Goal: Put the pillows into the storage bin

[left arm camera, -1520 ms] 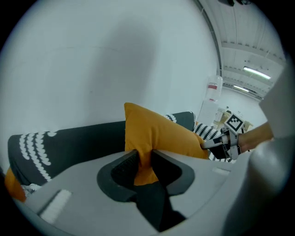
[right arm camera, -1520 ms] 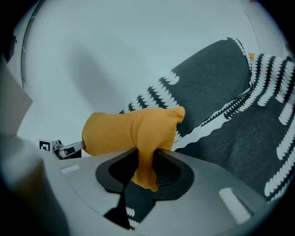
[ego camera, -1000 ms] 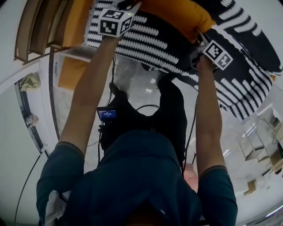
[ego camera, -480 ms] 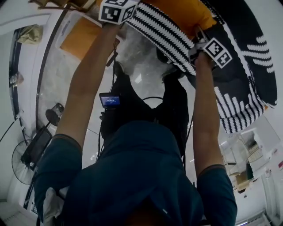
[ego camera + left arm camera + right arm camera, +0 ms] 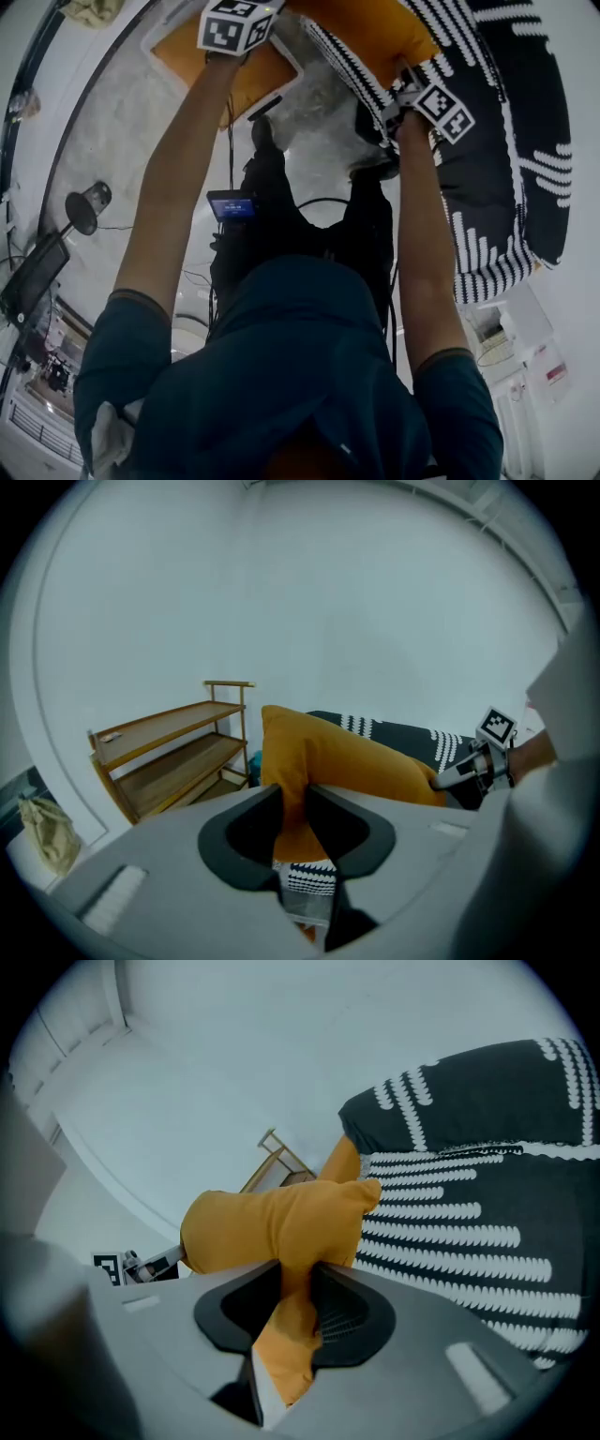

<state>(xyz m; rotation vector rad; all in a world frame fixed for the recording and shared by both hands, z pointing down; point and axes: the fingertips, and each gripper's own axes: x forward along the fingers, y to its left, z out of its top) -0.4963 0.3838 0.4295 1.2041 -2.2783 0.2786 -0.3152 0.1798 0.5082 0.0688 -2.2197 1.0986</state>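
In the head view, both bare forearms reach up and forward. The left tool (image 5: 236,22) and the right tool (image 5: 434,105) hold an orange pillow (image 5: 375,33) between them, one at each end, off the floor (image 5: 122,141). A black-and-white patterned pillow (image 5: 497,150) hangs with it, drooping past the right tool toward the picture's right edge.

In the left gripper view, the left tool's jaws are closed down to a narrow gap on a corner of the orange pillow, pinching its fabric. A strip of black-and-white patterned cloth shows just under that corner between the jaws. Beyond, the right tool grips the pillow's far end. A wooden shelf (image 5: 169,752) stands against the white wall to the left.

In the right gripper view, the right tool's jaws are likewise drawn in on a fold of orange fabric. The patterned pillow fills the right side, touching the orange one.
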